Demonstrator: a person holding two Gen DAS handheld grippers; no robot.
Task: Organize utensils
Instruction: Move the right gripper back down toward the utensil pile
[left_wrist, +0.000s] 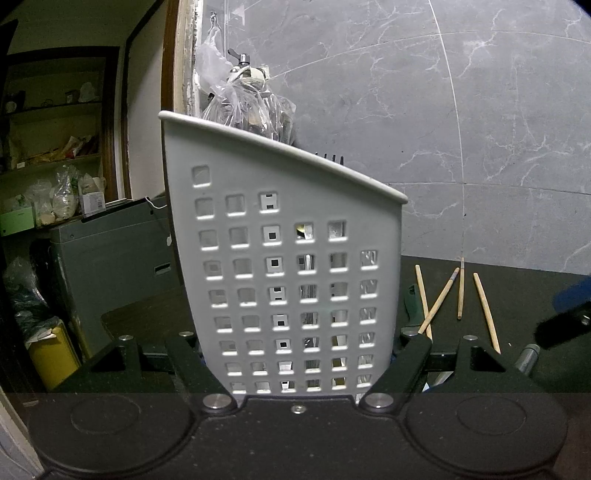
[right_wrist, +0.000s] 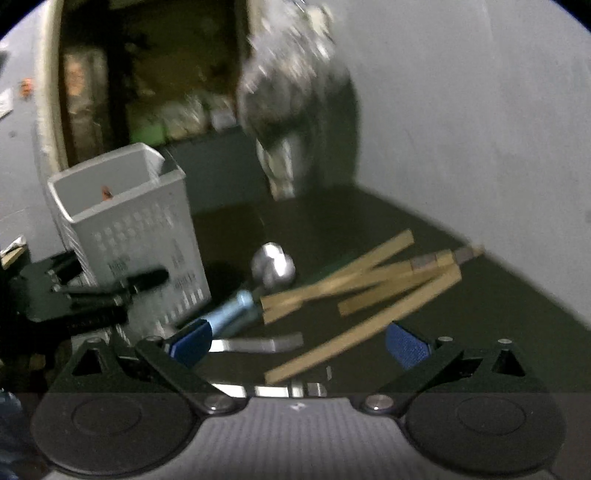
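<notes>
The dark counter (right_wrist: 332, 221) carries everything, with the grey marbled wall (left_wrist: 443, 110) at its far side. A bag of clear plastic (left_wrist: 251, 107) hangs at the far left by the door frame, clear of the work.

The white perforated caddy (left_wrist: 288, 258) is the destination for the utensils. It stands upright at the left of the counter, and my left gripper (left_wrist: 299, 369) is pressed against its two sides low down. I judge this grip serves to steady the caddy so it does not tip or slide while items drop in. Through its holes I see metal handles already standing inside, and dark fork tines (left_wrist: 330, 157) show above the far rim.

My right gripper (right_wrist: 299, 343) hovers low over the loose items, its blue pads (right_wrist: 408, 345) spread fully apart with nothing pinched. The view is blurred, so fine detail is uncertain. The wide spread suits a pick from a scattered pile.

The loose items lie to the right of the caddy:
- Four wooden chopsticks (left_wrist: 460, 291) lie fanned out, two of them crossing; the nearest one (right_wrist: 354, 339) runs between my right pads.
- A spoon with a pale blue handle (right_wrist: 232, 310) points its bowl (right_wrist: 273, 266) toward the far side, just beside the caddy.
- A flat metal piece (right_wrist: 255, 345) lies near the left pad; I cannot tell which utensil it is.

All of these remain to be placed.
</notes>
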